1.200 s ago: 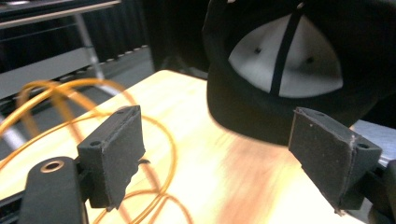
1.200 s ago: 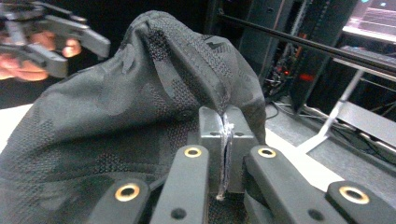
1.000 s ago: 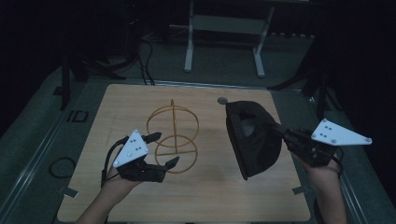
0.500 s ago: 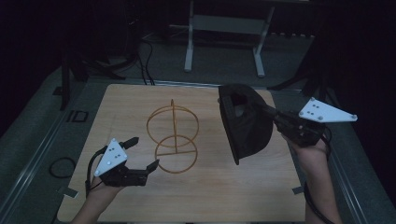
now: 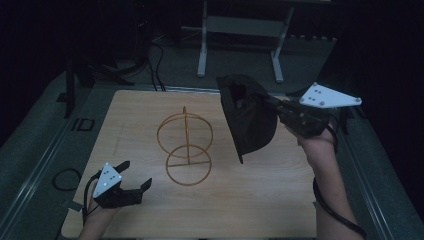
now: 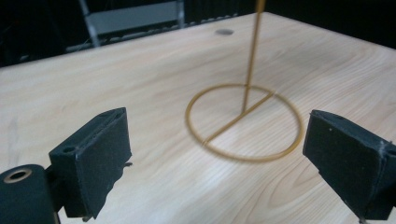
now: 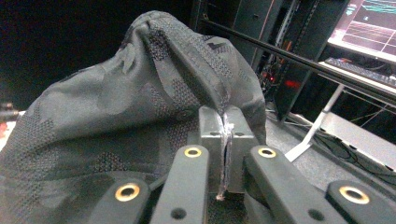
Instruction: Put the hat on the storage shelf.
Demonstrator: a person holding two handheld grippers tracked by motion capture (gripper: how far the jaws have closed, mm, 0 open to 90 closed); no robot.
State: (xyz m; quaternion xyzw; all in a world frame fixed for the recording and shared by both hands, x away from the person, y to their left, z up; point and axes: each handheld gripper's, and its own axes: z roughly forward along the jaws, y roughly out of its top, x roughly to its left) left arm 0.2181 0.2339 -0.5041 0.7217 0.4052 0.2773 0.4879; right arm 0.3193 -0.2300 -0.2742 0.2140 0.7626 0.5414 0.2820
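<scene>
A gold wire stand (image 5: 186, 145) rises from the middle of the wooden table (image 5: 250, 200): a round base ring, an upright rod and a hoop on top. Its base ring (image 6: 243, 121) lies ahead of my left gripper (image 6: 215, 154). That left gripper (image 5: 137, 172) sits low at the table's near left; its jaws have just been opening and nothing is between them. My right gripper (image 5: 272, 102) is shut on the edge of a black patterned cap (image 5: 250, 120), which hangs in the air right of the stand. In the right gripper view the cap (image 7: 116, 116) bulges over the pinched jaws (image 7: 225, 121).
A small dark round spot (image 6: 224, 32) marks the table's far side. A grey metal frame (image 5: 240, 30) stands on the floor behind the table. A cable loop (image 5: 65, 178) lies off the table's left edge. A lit monitor (image 7: 369, 23) glows far right.
My left gripper has dropped back from the stand to the table's near left. My right gripper has lifted the cap off the table and carried it up and to the left.
</scene>
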